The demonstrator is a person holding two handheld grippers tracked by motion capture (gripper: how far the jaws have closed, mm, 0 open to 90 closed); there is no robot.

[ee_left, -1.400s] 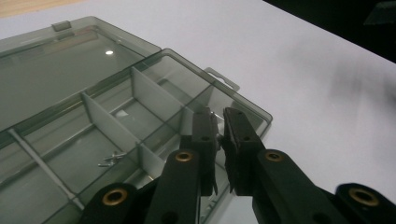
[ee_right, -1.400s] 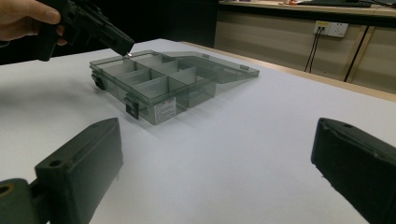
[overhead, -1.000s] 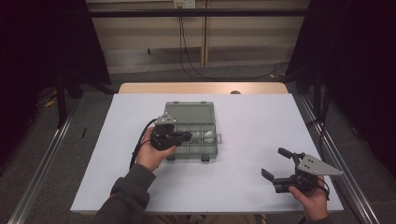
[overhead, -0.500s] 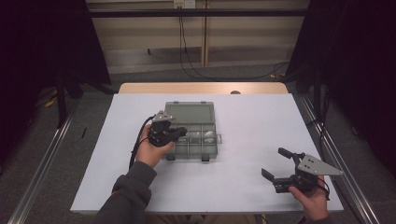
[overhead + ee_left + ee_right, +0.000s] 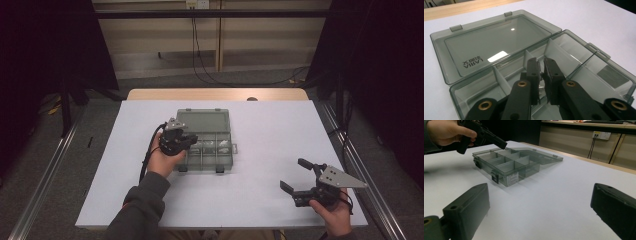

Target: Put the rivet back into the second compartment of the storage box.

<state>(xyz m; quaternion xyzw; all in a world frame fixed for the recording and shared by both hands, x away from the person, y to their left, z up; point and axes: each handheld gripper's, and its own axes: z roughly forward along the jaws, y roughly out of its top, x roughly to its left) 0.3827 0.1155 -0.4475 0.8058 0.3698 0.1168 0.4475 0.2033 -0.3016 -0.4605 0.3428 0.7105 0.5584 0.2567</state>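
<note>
The left gripper (image 5: 190,140) hangs over the left end of the open box (image 5: 220,156), its jaws nearly closed and dipped toward a compartment in the row next to the hinge. In the left gripper view something small and metallic (image 5: 541,75) sits between the pads (image 5: 533,71); it looks pinched, though it is too small to name. The box lies near the middle of the table (image 5: 270,125), its long axis running left to right across it, with the lid (image 5: 202,121) folded flat on the far side and the latches facing the person. The left hand is right at the box; the right gripper (image 5: 296,176) rests well apart at the near right corner, jaws spread wide with nothing between them, pointing back toward the box. So whatever comes next in the compartments is likely the left hand's move, straight up or down. The table is white and bare around the box; beyond it are a wooden edge, a pale wall with cables and dark curtains at both sides.
</note>
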